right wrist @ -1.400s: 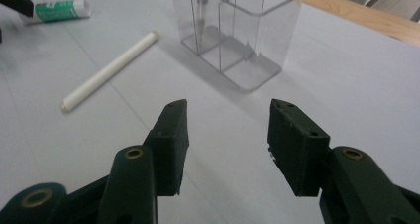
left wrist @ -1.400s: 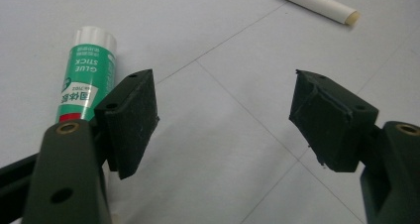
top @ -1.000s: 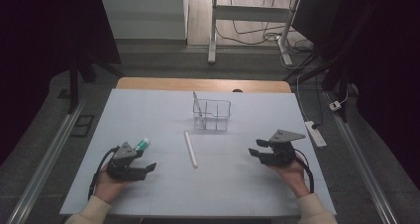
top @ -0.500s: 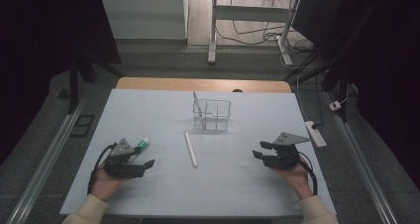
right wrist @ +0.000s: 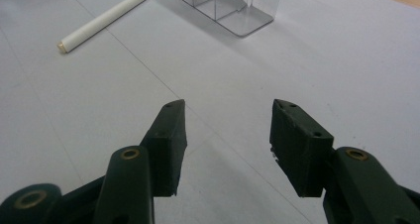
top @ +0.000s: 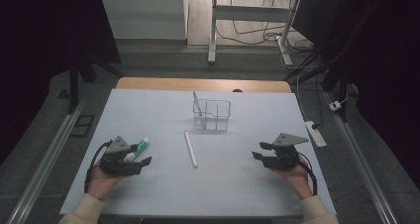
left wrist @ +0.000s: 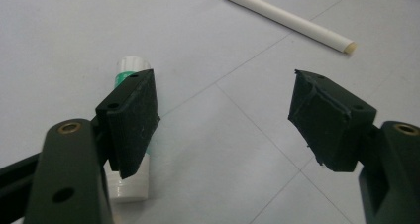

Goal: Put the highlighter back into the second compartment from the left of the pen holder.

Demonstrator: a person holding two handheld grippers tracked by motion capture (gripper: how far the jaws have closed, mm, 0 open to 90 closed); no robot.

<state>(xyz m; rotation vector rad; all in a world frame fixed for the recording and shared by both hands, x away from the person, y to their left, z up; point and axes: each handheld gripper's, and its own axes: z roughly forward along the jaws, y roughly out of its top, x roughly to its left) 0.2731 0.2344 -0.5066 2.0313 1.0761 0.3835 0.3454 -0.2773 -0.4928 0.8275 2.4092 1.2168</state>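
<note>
While both grippers rest spread wide, left gripper (top: 139,160) beside green-and-white plastic tube (top: 137,149) at 11 o'clock, right gripper (top: 259,151) empty, white cylindrical stick (top: 190,148) between

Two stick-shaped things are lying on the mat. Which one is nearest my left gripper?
The green-and-white tube, lying right beside the left gripper and partly behind one of its open jaws. The plain white stick lies farther off, mid-mat, in front of the clear organizer.

Left gripper (top: 139,165) and right gripper (top: 261,151), both low, jaws wide apart.
</note>
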